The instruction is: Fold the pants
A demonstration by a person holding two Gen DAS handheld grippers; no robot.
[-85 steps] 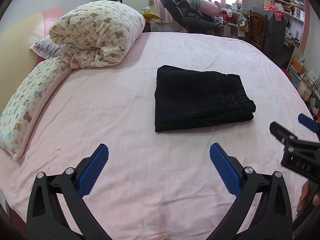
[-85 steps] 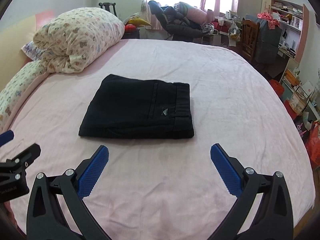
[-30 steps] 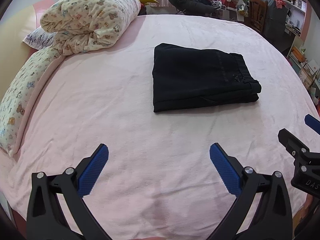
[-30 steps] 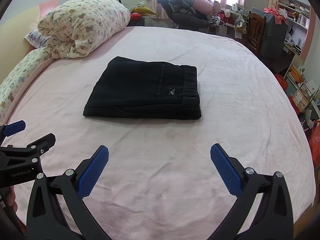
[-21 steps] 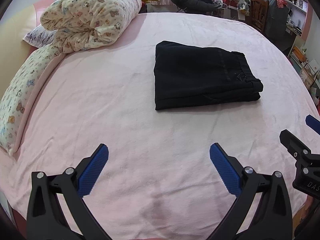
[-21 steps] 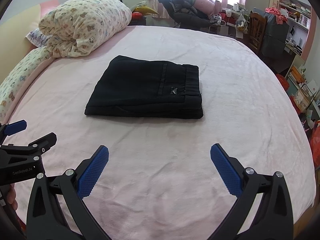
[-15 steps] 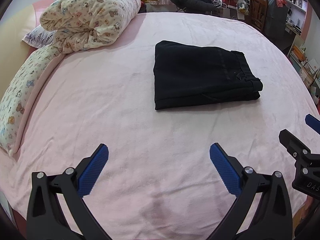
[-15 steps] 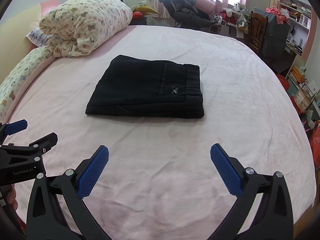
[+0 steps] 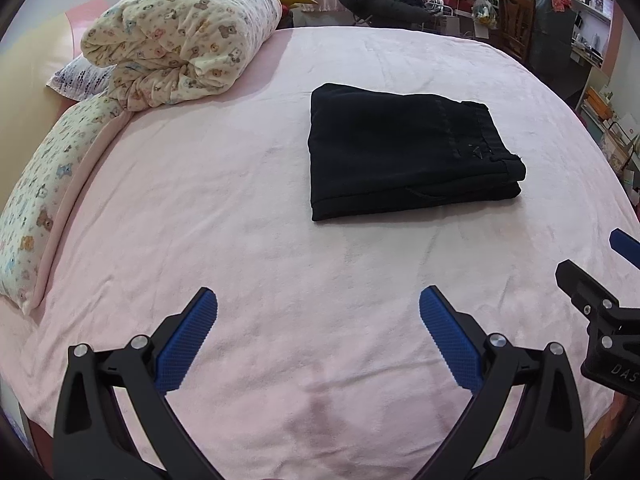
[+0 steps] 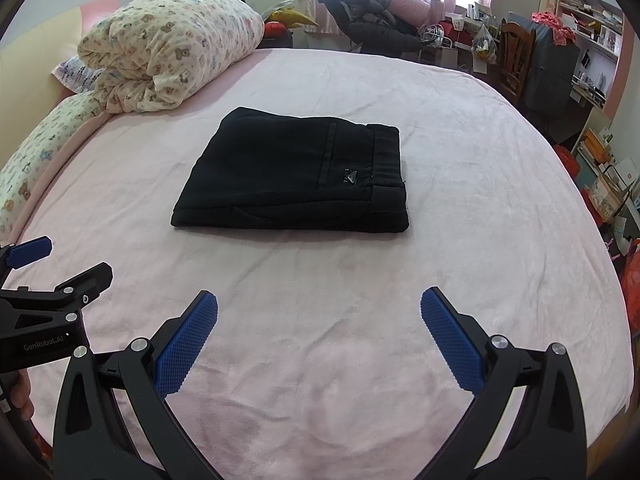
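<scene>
Black folded pants (image 10: pixel 296 176) mid-bed; rolled duvet (image 10: pixel 172 48) well apart, far-left.

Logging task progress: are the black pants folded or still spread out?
Folded. The black pants lie as a compact stacked rectangle on the pink bed, layered edges showing in front; neither claw touches them.

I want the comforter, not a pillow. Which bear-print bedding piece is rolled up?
The rolled bear-print bundle at the bed's far left; the bear-print pillow below it lies flat along the edge.
</scene>
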